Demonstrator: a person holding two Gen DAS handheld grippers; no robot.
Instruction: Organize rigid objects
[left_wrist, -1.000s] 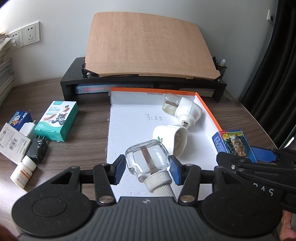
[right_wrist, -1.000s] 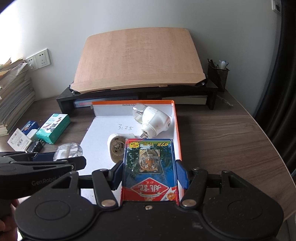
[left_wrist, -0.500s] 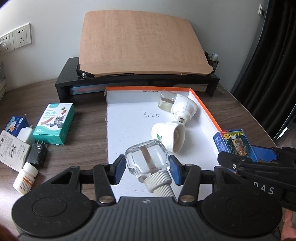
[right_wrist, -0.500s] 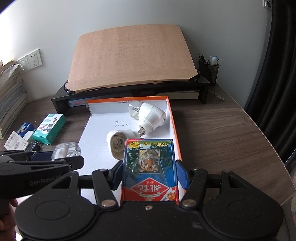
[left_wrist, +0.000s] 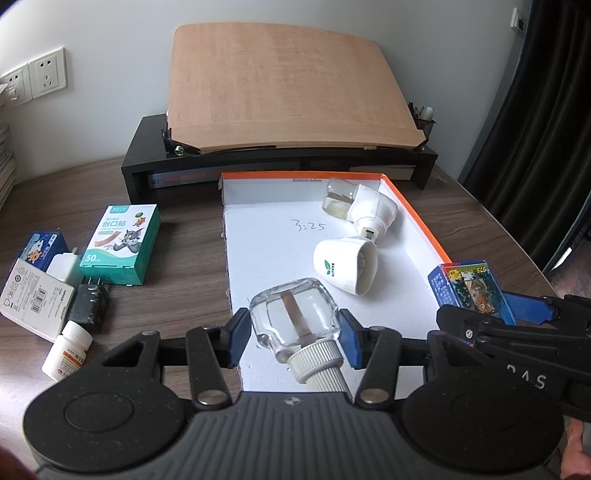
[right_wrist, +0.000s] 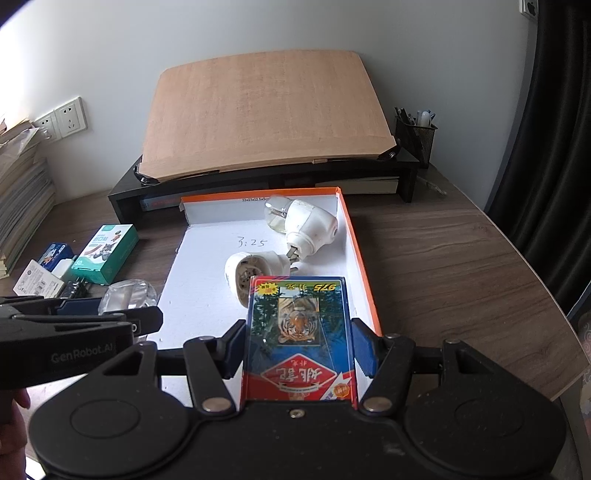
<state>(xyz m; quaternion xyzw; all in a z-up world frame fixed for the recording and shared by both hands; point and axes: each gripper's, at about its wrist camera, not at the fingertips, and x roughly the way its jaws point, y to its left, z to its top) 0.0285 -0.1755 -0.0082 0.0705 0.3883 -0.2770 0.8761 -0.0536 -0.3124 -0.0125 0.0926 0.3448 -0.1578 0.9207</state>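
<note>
While my left gripper (left_wrist: 293, 338) clamps its blue pads on the clear square glass refill bottle with the ribbed white cap (left_wrist: 294, 324), and my right gripper (right_wrist: 298, 341) is closed just as firmly on the blue-and-red card box with the tiger picture (right_wrist: 300, 334), I judge this the carrying step: both loads hang over the near end of the shallow white cardboard tray with the orange rim (left_wrist: 417, 225), neither set down yet. The bottle hangs over the tray's near left edge, the card box by its near right wall. Next I need to lower each onto bare tray floor, clear of the two white plastic plug-in vaporizers (left_wrist: 345, 266) lying toward the tray's far right, then part the jaws.

The left view shows the bottle's wick and the small white pill bottle (left_wrist: 68, 354) left of the tray. Only the right view shows the open socket end of the nearer vaporizer and the black mesh pen holder (right_wrist: 415, 138) beyond the tray.
</note>
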